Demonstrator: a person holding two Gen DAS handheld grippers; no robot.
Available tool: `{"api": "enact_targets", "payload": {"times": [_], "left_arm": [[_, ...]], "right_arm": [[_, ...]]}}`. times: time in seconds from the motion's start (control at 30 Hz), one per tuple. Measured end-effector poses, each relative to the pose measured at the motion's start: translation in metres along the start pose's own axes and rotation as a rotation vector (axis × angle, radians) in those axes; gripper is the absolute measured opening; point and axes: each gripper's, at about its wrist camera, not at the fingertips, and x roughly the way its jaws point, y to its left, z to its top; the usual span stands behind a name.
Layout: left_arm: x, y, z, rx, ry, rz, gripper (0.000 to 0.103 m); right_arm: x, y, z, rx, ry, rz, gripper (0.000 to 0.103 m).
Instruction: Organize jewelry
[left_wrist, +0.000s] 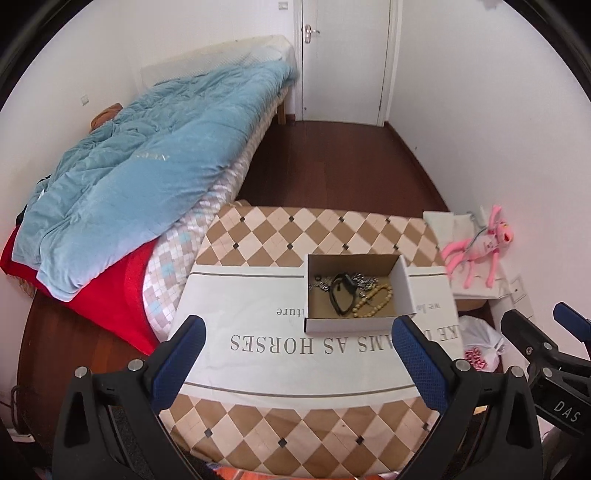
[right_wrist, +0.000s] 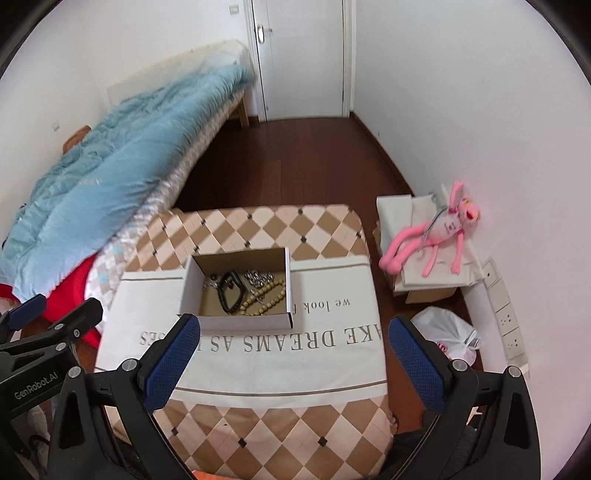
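A small open cardboard box (left_wrist: 406, 288) (right_wrist: 192, 284) sits on a white cloth (left_wrist: 258, 321) (right_wrist: 332, 354) on a checkered table. Inside lie a black band (left_wrist: 341, 293) (right_wrist: 231, 290), a tan bead string (left_wrist: 373, 301) (right_wrist: 267, 299) and a silver chain (left_wrist: 364, 278) (right_wrist: 258, 277). My left gripper (left_wrist: 299, 332) is open and empty, held above the table's near side, short of the box. My right gripper (right_wrist: 295, 334) is open and empty, also short of the box. Each gripper shows at the edge of the other's view: the right one (left_wrist: 546, 325) and the left one (right_wrist: 61, 308).
A bed with a blue duvet (left_wrist: 147, 166) (right_wrist: 110, 162) and a red blanket (left_wrist: 110, 295) stands to the left. A pink plush toy (left_wrist: 480, 243) (right_wrist: 439, 229) lies on boxes by the right wall, with a white plastic bag (right_wrist: 450, 332) below. A white door (left_wrist: 343, 55) is at the back.
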Motion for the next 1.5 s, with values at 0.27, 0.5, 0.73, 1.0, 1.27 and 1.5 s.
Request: {"api": "enact_targets", "payload": {"times": [0.27,0.5,0.73,1.0,1.27,1.5], "left_arm": [[-0.046,0.000,-0.004,-0.009,-0.025,-0.032,0.103],[-0.068,0.001,-0.002,0.003,-0.045,-0.034,0.103],[-0.063,0.002,0.006,-0.005,-0.031,-0.025,0.103],[-0.033,0.000,0.026,-0.006,0.013,-0.004,0.103],[0.000,-0.002,0.038,0.005,0.100,-0.004,0.103],[0.014,-0.007,0.041,0.015,0.133,0.003,0.103]], "right_arm": [[-0.069,0.006,-0.001,-0.026,-0.099,-0.005,0.103],[-0.095,0.008,-0.006,-0.017,-0.109,0.021,0.103],[-0.096,0.009,0.004,-0.013,-0.109,0.013,0.103],[-0.064,0.010,0.025,-0.007,-0.067,-0.017,0.103],[-0.024,0.009,0.040,0.003,-0.002,-0.025,0.103],[-0.002,0.003,0.046,-0.001,0.044,-0.043,0.103]]}}
